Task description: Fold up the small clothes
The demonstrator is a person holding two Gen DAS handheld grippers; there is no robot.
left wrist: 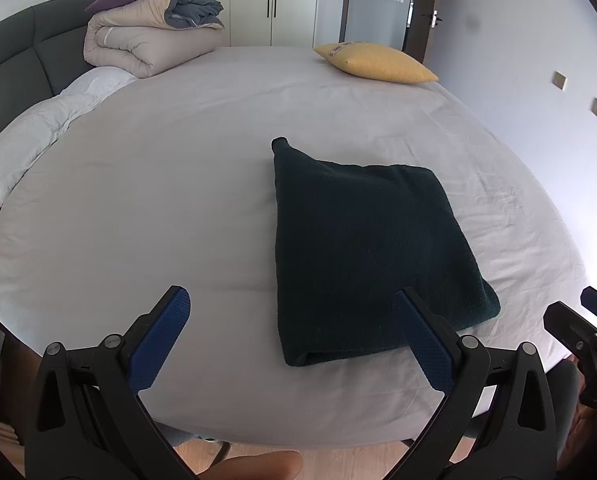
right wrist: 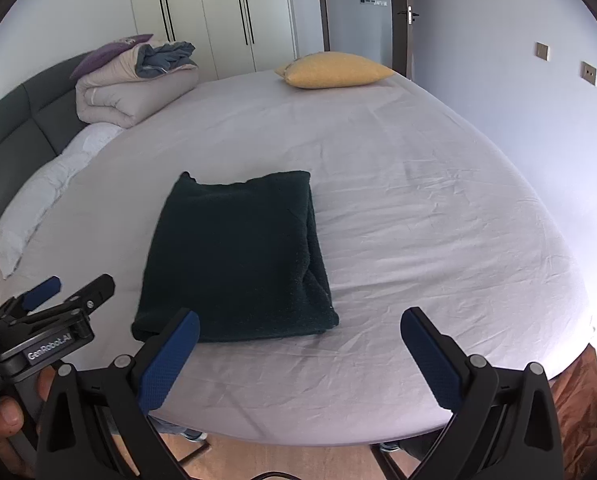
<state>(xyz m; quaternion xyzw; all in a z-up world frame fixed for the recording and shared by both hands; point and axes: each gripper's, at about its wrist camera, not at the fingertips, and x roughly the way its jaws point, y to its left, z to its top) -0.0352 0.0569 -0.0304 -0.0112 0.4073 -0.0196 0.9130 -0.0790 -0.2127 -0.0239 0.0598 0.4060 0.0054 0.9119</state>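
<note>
Pale grey sheets cover the big bed (left wrist: 178, 184). One dark green folded fuzzy cloth (left wrist: 370, 256) lies flat near the front edge. Both the left gripper (left wrist: 292, 336) and the right gripper (right wrist: 300, 356) hang wide apart, holding nothing. One yellow pillow (right wrist: 334, 70) sits by the far edge.

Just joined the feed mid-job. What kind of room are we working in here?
Almost certainly a bedroom. The dark folded garment lies on a bed with a padded headboard, a rolled duvet sits at its head, and tall wardrobe doors line the far wall.
</note>
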